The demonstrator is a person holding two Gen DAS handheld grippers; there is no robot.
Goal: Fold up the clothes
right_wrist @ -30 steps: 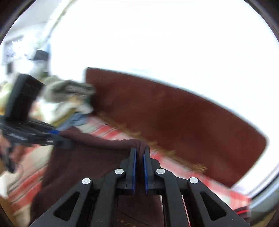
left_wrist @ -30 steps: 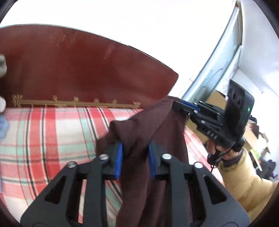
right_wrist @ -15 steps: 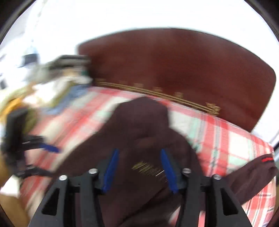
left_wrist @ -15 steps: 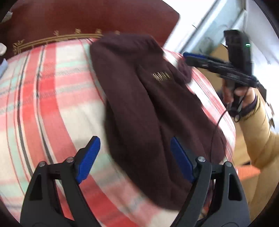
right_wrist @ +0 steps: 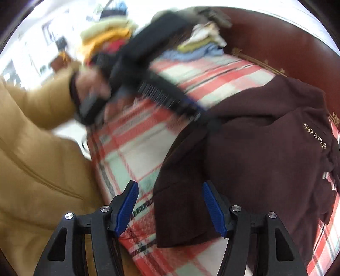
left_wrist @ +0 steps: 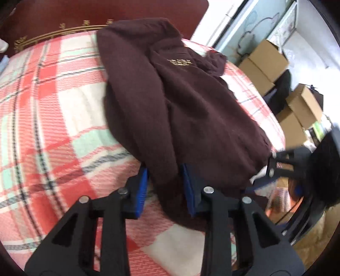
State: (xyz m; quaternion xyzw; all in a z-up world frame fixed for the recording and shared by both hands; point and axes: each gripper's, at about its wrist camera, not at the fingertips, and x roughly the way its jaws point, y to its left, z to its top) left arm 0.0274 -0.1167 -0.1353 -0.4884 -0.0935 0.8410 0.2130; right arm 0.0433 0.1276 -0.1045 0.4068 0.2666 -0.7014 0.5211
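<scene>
Sweater [left_wrist: 170,102], dark maroon with a small gold logo on the chest, lies spread on a bed [left_wrist: 53,106] covered in a red, white and mint plaid blanket, its top toward the dark red headboard [left_wrist: 63,17] and its lower hem toward me at the near edge.

What could go wrong, as I judge it: the fabric is thick and rumpled, so my left gripper [left_wrist: 163,189] may pinch only one layer, and the layer beneath would then stay behind. The hem sits close to the edge of the bed, so a careless tug could drag the whole garment off. The right wrist view is smeared, so aiming that gripper now would be unreliable.

My left gripper's jaws have just been closing and now stand narrow, one blue pad on each side of a fold of the hem; whether the pads already press on the cloth I cannot tell. In the right wrist view, the left gripper [right_wrist: 197,110] shows as a blur at the sweater's [right_wrist: 265,148] edge, held by a hand [right_wrist: 91,85] in a tan sleeve [right_wrist: 31,127].

My right gripper [right_wrist: 170,206] has been opening and stands wide, above the other hem corner, with cloth between the jaws but the pads clear of it
</scene>
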